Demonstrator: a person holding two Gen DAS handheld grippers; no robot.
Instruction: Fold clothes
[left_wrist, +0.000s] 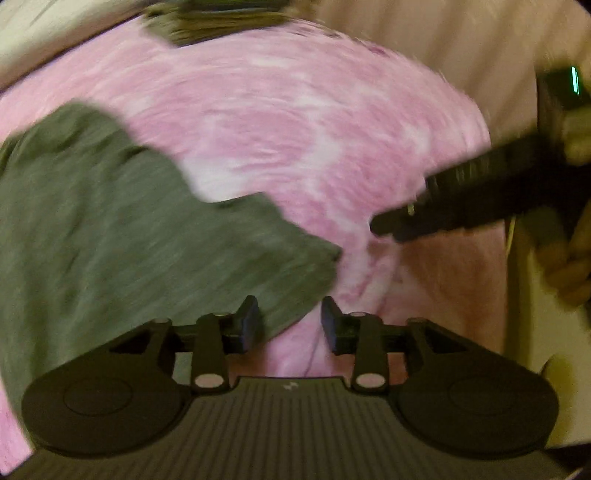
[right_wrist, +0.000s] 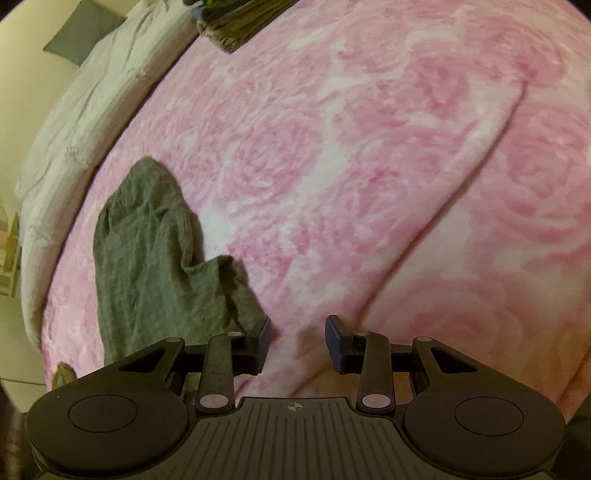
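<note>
A rumpled grey garment (right_wrist: 155, 254) lies loosely bunched on a pink rose-patterned bed blanket (right_wrist: 369, 147), with the left gripper (left_wrist: 290, 319) and right gripper (right_wrist: 297, 341) both spread and empty above it, seemingly poised to pinch an edge for folding.

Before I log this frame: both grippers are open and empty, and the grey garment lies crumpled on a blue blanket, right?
Not quite: the blanket is pink with a rose pattern, not blue, as the right wrist view shows. The rest holds: the grey garment lies crumpled on it, and the left gripper and right gripper are open and empty.
</note>
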